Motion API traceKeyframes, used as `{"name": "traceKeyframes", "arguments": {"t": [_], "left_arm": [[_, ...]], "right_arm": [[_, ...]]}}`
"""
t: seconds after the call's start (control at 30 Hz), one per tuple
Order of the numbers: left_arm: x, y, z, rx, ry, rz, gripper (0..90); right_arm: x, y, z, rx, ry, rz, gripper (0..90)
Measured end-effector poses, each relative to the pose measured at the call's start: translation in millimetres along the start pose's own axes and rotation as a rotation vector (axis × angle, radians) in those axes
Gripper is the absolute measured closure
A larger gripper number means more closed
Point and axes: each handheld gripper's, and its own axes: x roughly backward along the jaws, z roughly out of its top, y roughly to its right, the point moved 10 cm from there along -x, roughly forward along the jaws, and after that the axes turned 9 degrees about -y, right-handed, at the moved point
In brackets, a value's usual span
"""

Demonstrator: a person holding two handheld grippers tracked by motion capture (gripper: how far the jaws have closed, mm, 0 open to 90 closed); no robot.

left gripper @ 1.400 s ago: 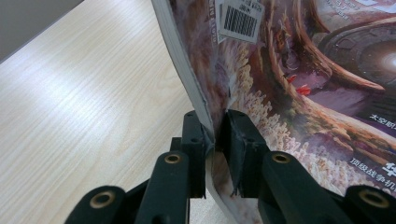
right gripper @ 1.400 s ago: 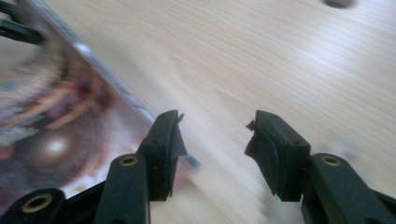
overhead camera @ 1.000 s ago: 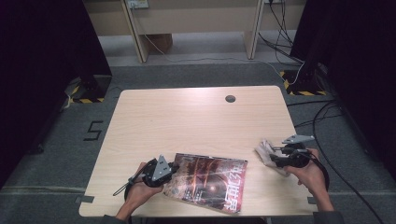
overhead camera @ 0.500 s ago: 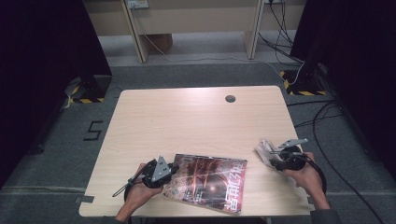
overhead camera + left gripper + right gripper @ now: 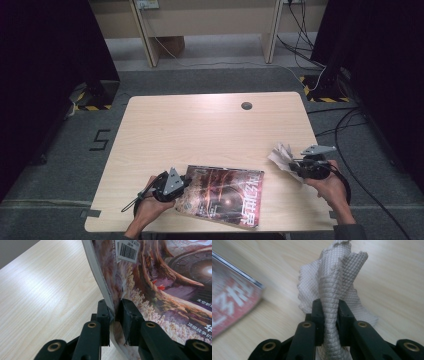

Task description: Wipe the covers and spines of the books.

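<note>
Since earlier frame, our right claw [image 5: 292,166] has just been closing on white waffle-weave cloth [image 5: 281,155]; now jaws pinch bunched fold of it, seen close in right gripper view [image 5: 329,315]. Cloth [image 5: 337,277] stands up from counter [image 5: 210,125] near its right edge, just right of magazine [image 5: 225,195]. Our left claw [image 5: 115,315] unmoved, clamped tight on magazine [image 5: 155,277] edge, lifting that side slightly; magazine sits at counter's near edge, between our two hands.
</note>
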Motion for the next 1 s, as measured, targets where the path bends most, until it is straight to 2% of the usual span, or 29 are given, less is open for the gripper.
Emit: {"name": "traceKeyframes", "arguments": {"t": [0.13, 0.2, 0.37, 0.67, 0.83, 1.0], "left_arm": [[-0.3, 1.2, -1.6, 0.01, -0.004, -0.001, 77.2], [-0.1, 2.4, -1.3, 0.01, -0.003, -0.003, 77.2], [-0.9, 5.4, 0.1, 0.014, 0.0, -0.002, 77.1], [-2.5, 10.2, 2.4, 0.015, -0.001, -0.003, 76.9], [-2.4, 10.3, 2.3, 0.012, -0.001, 0.0, 76.6], [-2.2, 11.1, 3.1, 0.0, -0.003, 0.011, 76.5]], "right_arm": [[10.4, -20.7, 20.1, 0.029, 0.067, 0.041, 79.3], [13.1, -35.5, 29.7, 0.047, 0.091, 0.085, 79.1], [9.8, -60.8, 43.8, 0.08, 0.116, 0.145, 79.0], [-8.5, -109.5, 61.1, 0.15, 0.102, 0.239, 78.5], [-20.9, -134.5, 64.8, 0.205, 0.074, 0.261, 78.3], [-32.1, -145.3, 69.7, 0.237, 0.056, 0.249, 77.7]]}}
